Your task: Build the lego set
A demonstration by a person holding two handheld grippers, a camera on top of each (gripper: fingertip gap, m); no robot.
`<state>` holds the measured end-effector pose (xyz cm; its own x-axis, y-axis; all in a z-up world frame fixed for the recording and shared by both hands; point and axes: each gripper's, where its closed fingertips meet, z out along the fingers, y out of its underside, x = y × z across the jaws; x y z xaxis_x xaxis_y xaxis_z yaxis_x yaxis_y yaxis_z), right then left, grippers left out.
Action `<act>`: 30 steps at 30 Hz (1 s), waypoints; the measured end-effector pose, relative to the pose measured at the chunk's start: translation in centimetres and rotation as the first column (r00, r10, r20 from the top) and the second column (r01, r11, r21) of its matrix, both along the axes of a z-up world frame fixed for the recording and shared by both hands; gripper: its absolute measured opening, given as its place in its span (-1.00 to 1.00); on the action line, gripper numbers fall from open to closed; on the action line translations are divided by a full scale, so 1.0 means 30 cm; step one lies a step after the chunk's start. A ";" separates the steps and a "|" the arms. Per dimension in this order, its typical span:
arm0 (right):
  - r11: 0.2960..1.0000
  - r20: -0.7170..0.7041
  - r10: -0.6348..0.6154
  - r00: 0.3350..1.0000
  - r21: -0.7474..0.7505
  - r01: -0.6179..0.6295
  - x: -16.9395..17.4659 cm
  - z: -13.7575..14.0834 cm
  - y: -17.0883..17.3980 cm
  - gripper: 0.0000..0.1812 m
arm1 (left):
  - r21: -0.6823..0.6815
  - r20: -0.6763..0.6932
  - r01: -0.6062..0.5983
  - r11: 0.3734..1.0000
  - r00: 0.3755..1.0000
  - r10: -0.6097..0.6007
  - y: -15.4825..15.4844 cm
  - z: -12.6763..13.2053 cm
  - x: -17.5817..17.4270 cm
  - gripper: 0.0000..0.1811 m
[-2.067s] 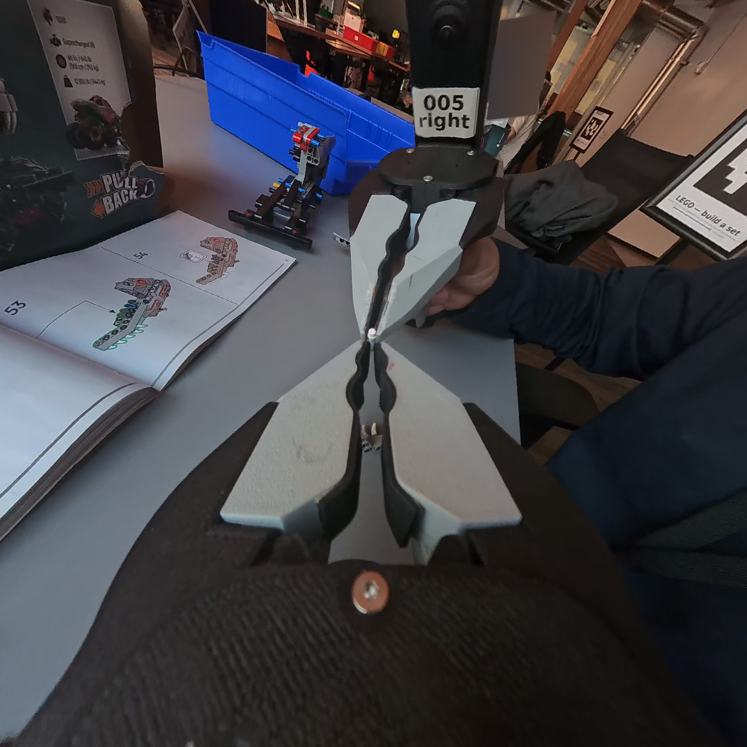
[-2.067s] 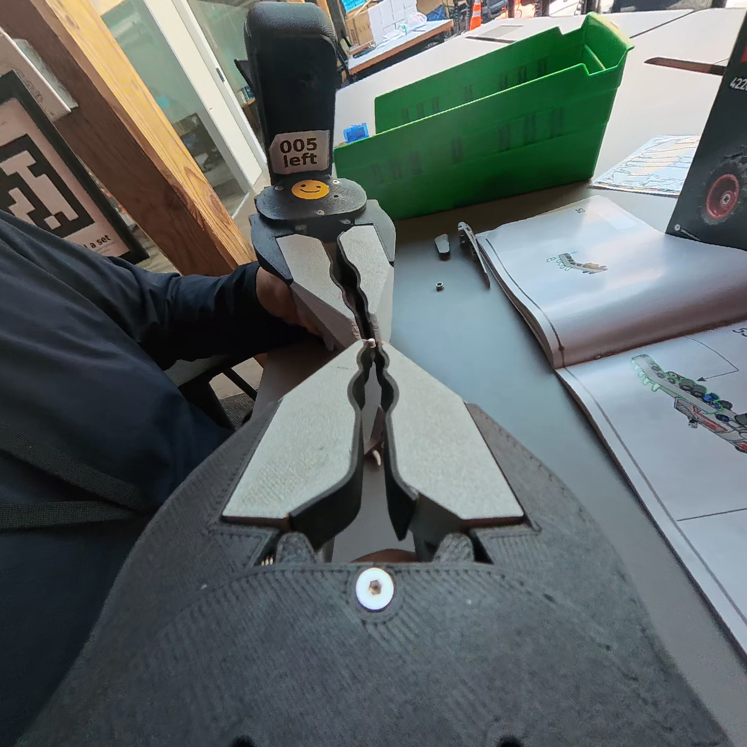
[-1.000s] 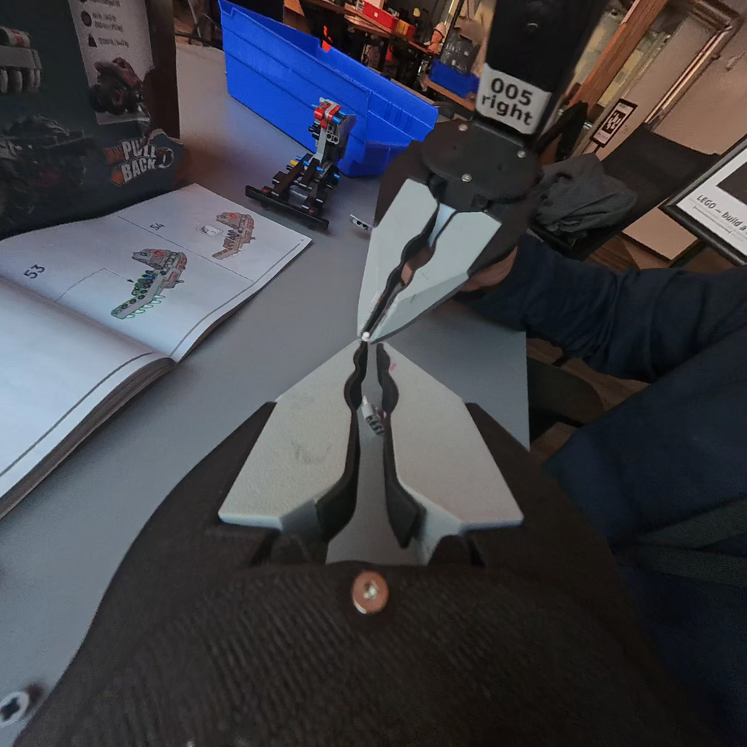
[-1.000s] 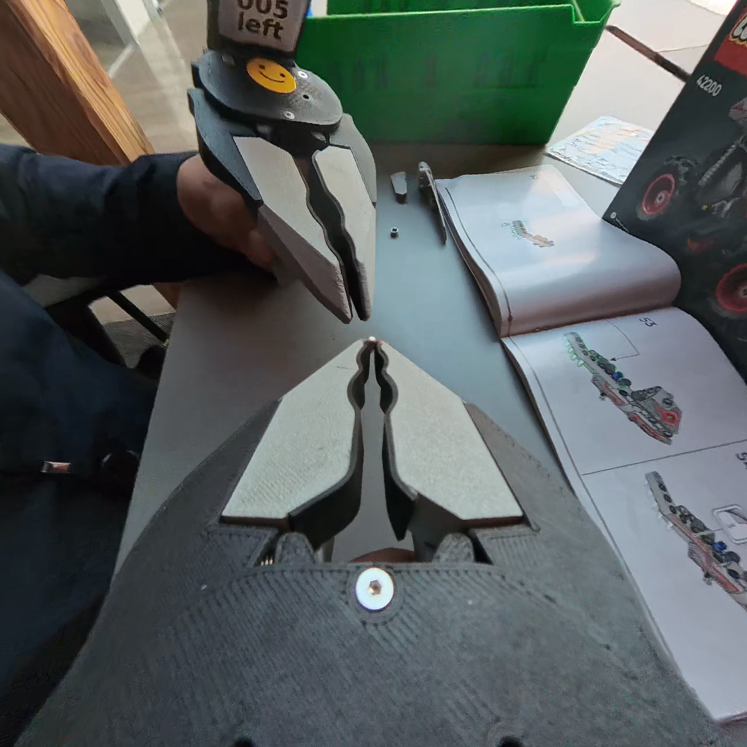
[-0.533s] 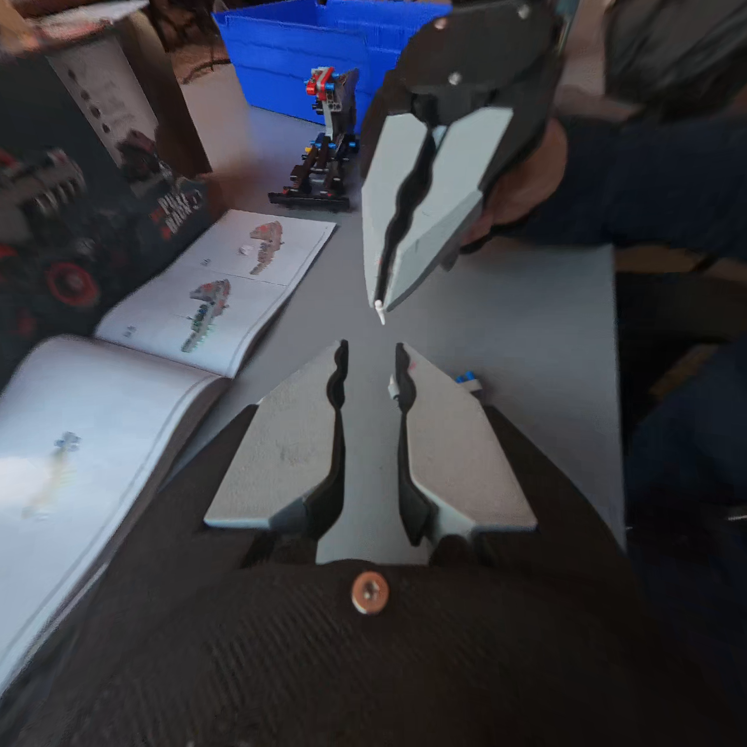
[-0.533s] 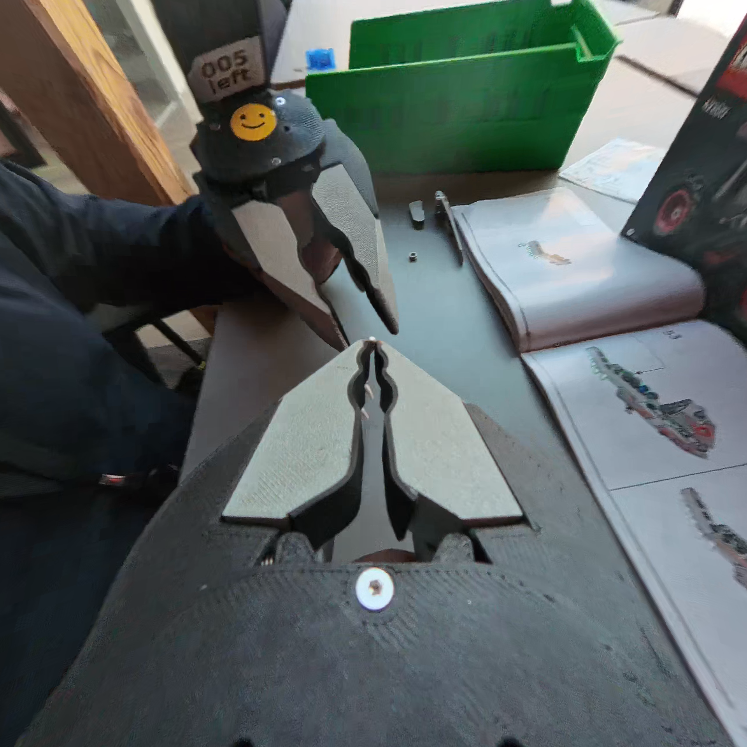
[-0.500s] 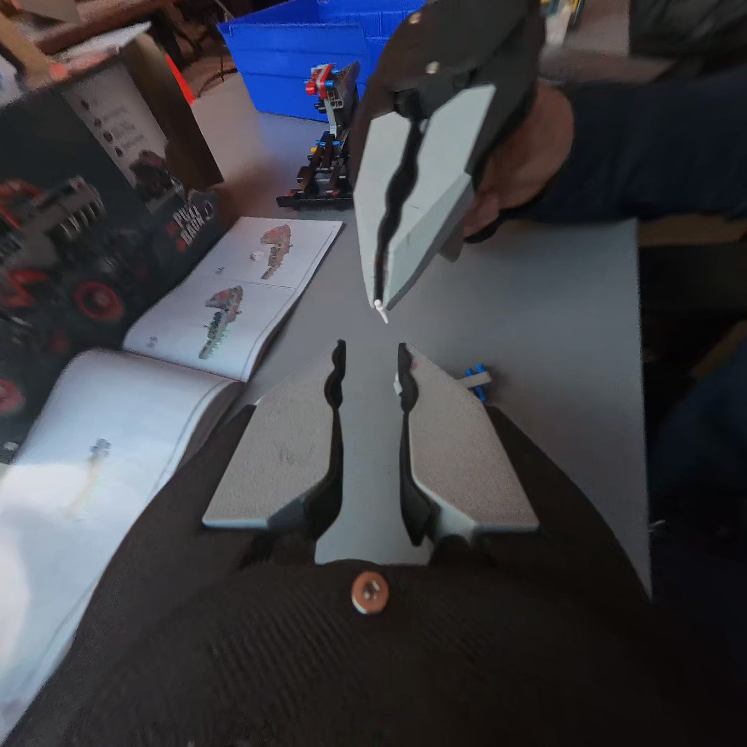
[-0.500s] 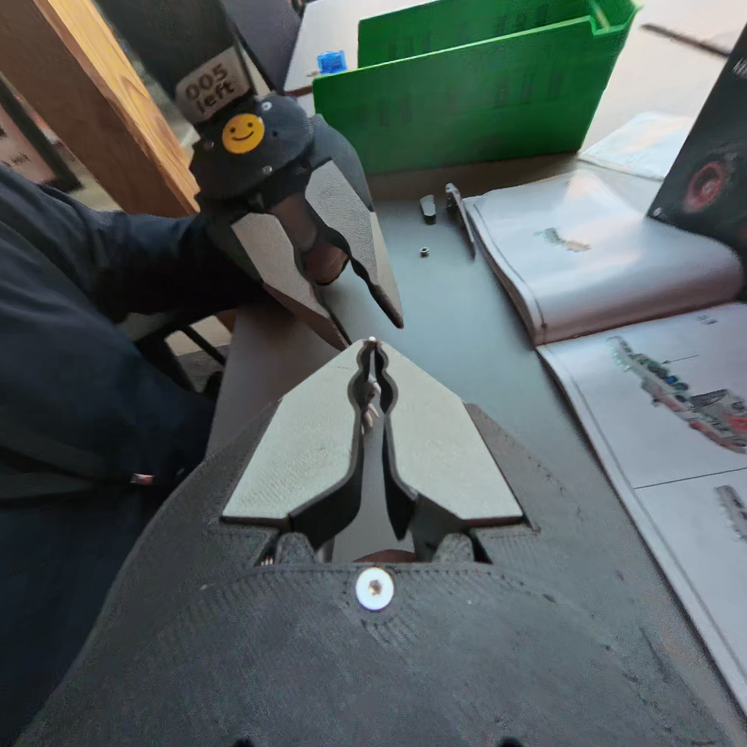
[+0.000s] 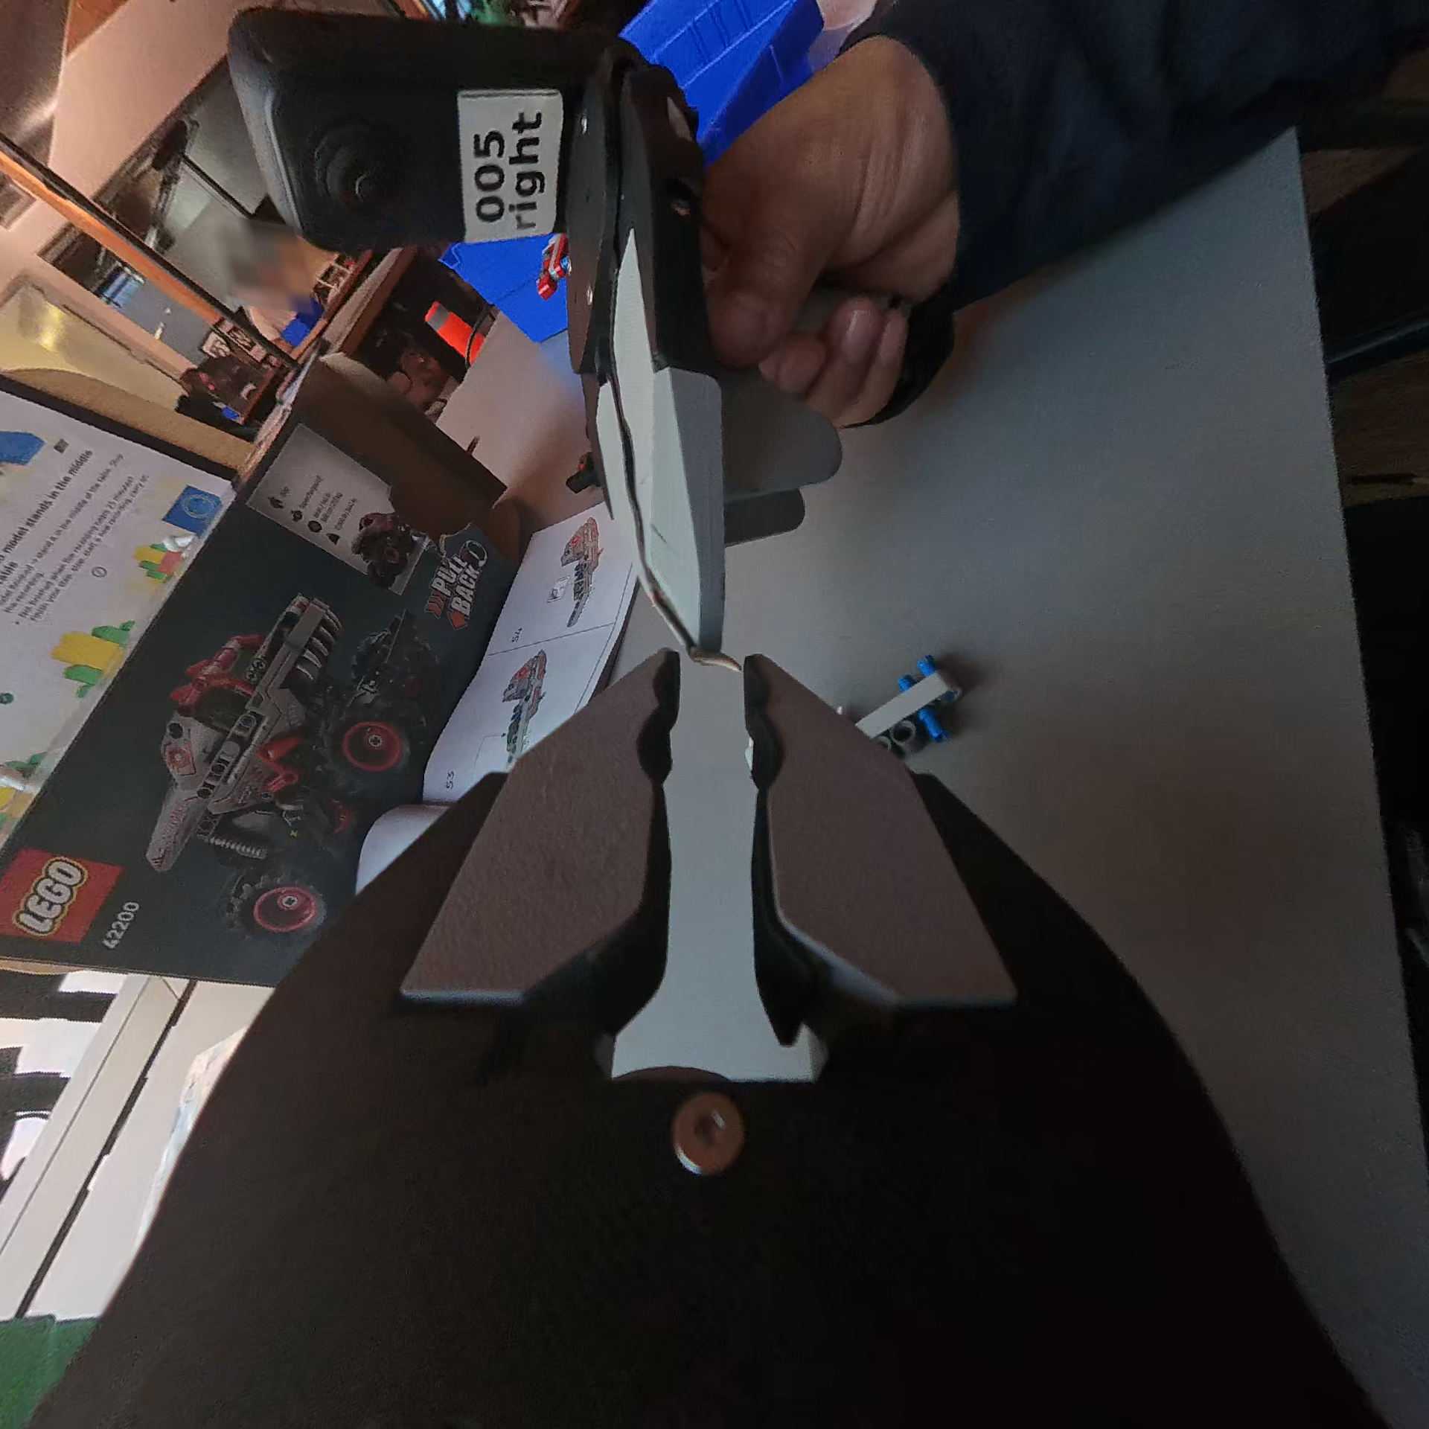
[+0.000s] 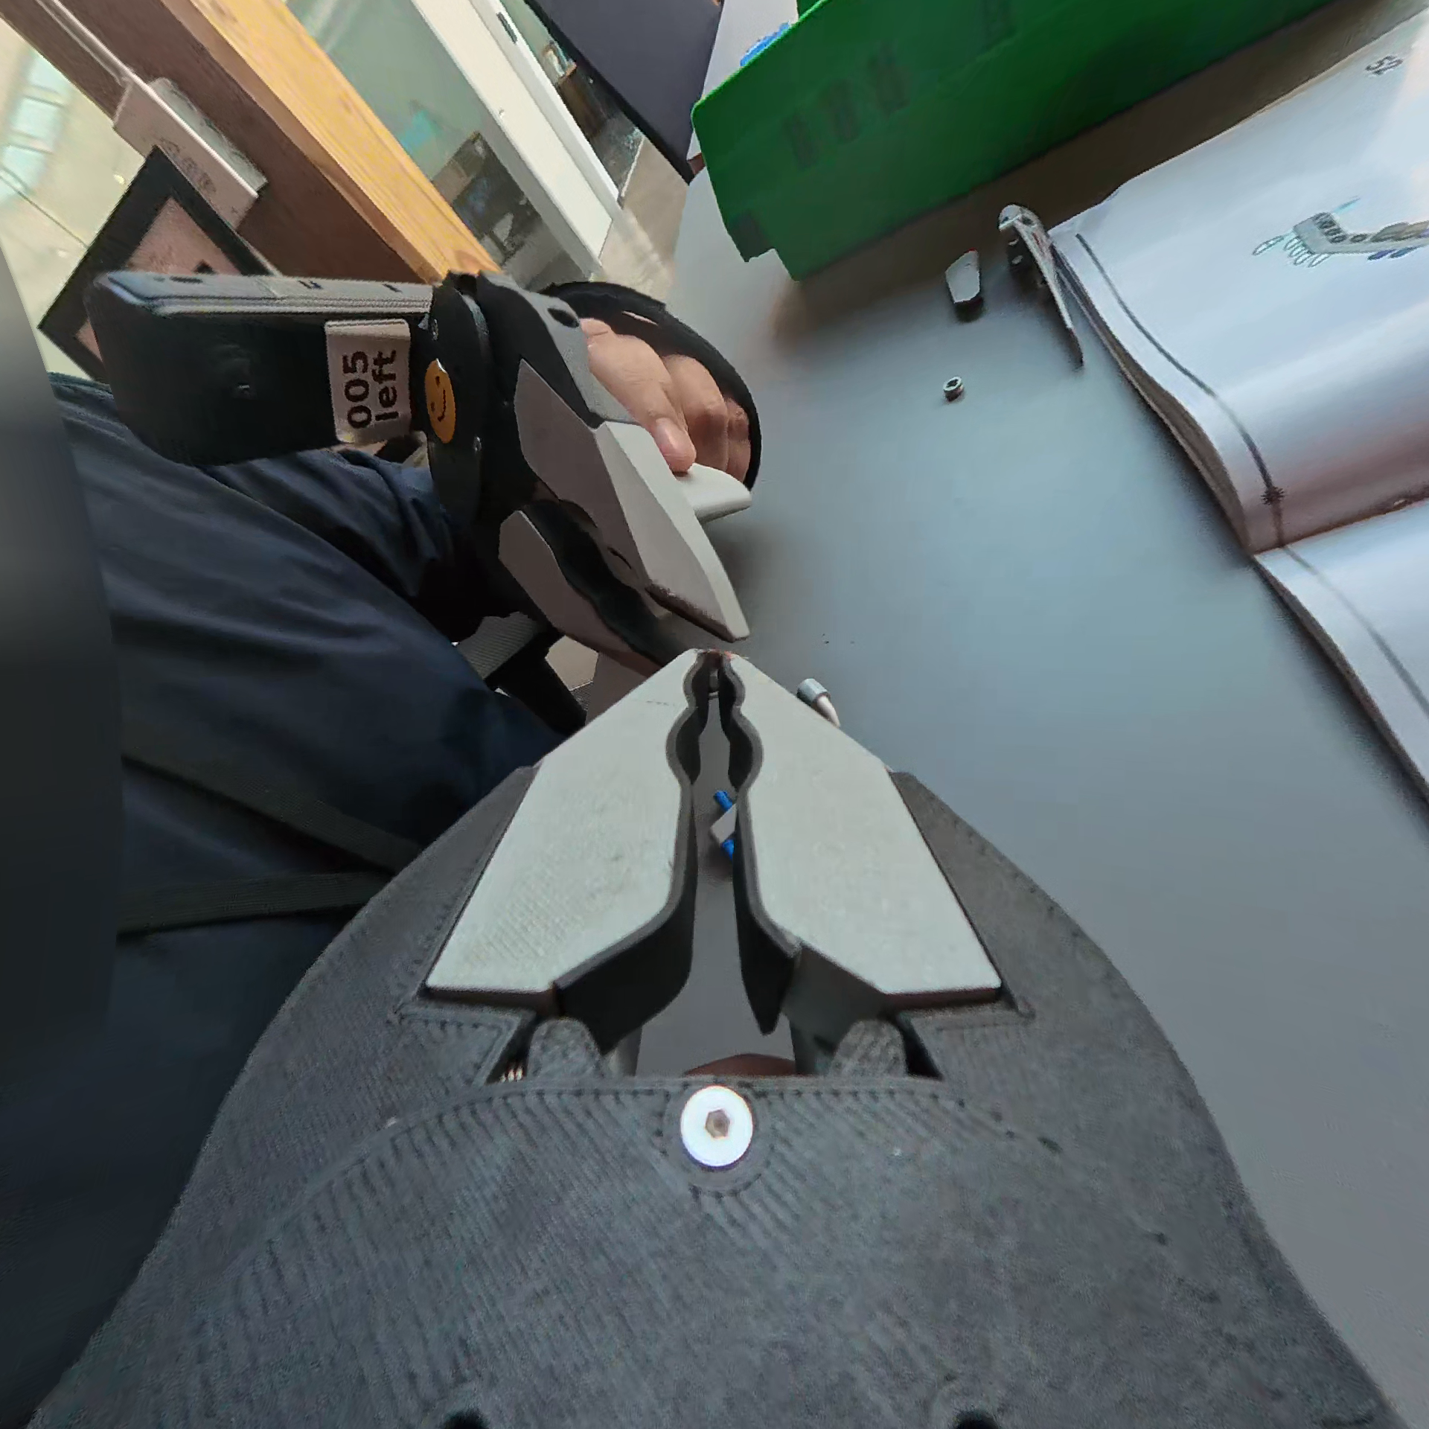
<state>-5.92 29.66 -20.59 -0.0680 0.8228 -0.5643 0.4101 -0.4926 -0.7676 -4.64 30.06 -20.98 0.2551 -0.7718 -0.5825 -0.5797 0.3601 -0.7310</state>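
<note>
My left gripper (image 9: 710, 671) is open and empty. It also shows rolled on its side in the right wrist view (image 10: 696, 643). My right gripper (image 10: 715, 659) is shut on a tiny white lego piece (image 9: 717, 659). In the left wrist view the right gripper (image 9: 698, 646) comes down from above and holds that piece right between the left gripper's open fingertips. A short grey beam with blue pins (image 9: 914, 705) lies on the grey table (image 9: 1121, 541) just right of the left gripper. It shows partly through the right gripper's finger gap (image 10: 724, 829).
The lego box (image 9: 232, 734) and the open manual (image 9: 541, 665) lie to the left, with a blue bin (image 9: 719, 62) and a partial model (image 9: 554, 267) behind. A green bin (image 10: 966, 131), a small ring (image 10: 955, 387) and loose dark parts (image 10: 963, 280) lie beyond the right gripper. My left and right fingertips are right by each other.
The left gripper opened and the grey beam with blue pins now lies on the table. Both grippers rolled sideways. The right gripper stayed shut and brought its piece between the left fingertips.
</note>
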 end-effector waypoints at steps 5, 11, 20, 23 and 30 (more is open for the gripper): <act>0.999 -0.002 0.007 1.000 -0.040 -0.007 0.005 0.002 -0.004 -1.00 | 0.060 -0.022 0.006 0.998 1.000 -0.004 -0.008 0.002 0.005 -0.88; 0.993 -0.012 0.010 1.000 -0.114 -0.011 0.005 0.005 -0.007 -1.00 | 0.078 -0.023 0.003 0.997 1.000 -0.001 -0.007 0.005 0.008 -0.88; 0.992 -0.028 0.023 0.999 -0.127 -0.026 0.001 0.010 -0.014 -1.00 | 0.079 -0.013 0.011 0.997 1.000 -0.010 -0.014 0.011 0.010 -0.88; 0.990 -0.057 0.020 0.998 -0.137 -0.028 -0.002 0.024 -0.013 -1.00 | 0.079 0.001 0.005 0.997 1.000 -0.005 -0.013 0.022 0.007 -0.88; 0.987 -0.114 -0.003 0.993 -0.160 -0.016 -0.009 0.050 -0.001 -0.98 | 0.115 0.062 -0.061 0.992 0.997 0.055 0.010 0.064 -0.006 -0.88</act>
